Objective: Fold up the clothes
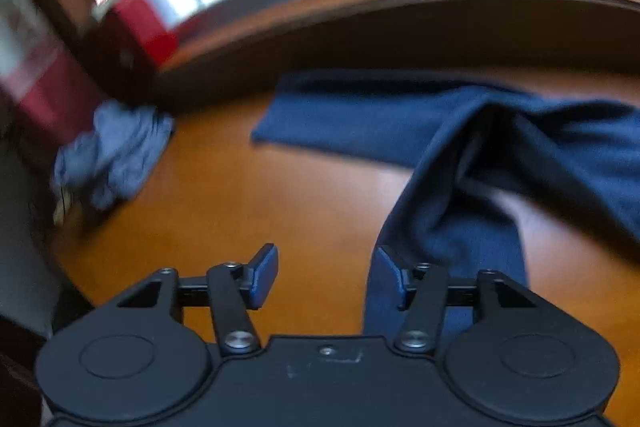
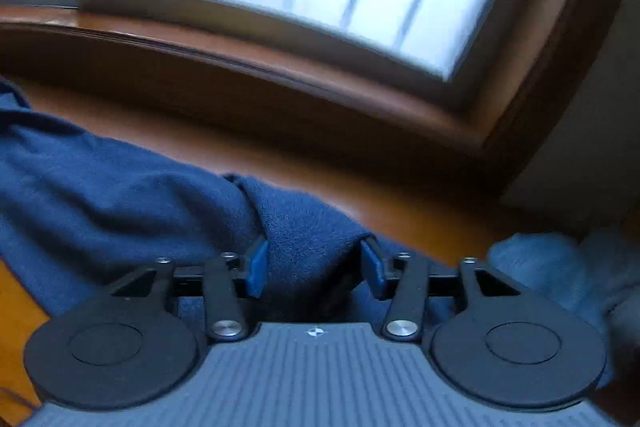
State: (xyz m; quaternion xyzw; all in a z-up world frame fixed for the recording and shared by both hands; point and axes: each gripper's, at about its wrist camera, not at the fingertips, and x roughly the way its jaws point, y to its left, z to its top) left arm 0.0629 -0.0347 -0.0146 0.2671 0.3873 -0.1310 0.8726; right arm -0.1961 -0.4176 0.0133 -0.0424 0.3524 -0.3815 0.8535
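Fabric of a navy garment (image 1: 360, 115) lies spread on the orange wooden table (image 1: 240, 195). The left claw (image 1: 326, 277) stands apart, the cloth beside its right finger. The right claw (image 2: 314, 269) is apart too, a bunched fold between its fingers. A grey crumpled garment (image 1: 116, 151) sits at the table's left.

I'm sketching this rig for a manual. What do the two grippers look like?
Both are black with two round discs, silver pivot screws and angled linkage bars ending in blue finger pads. The left gripper has a smooth black body with a small screw at centre. The right gripper has a grey ribbed body bearing a small round crosshair mark. No cables show.
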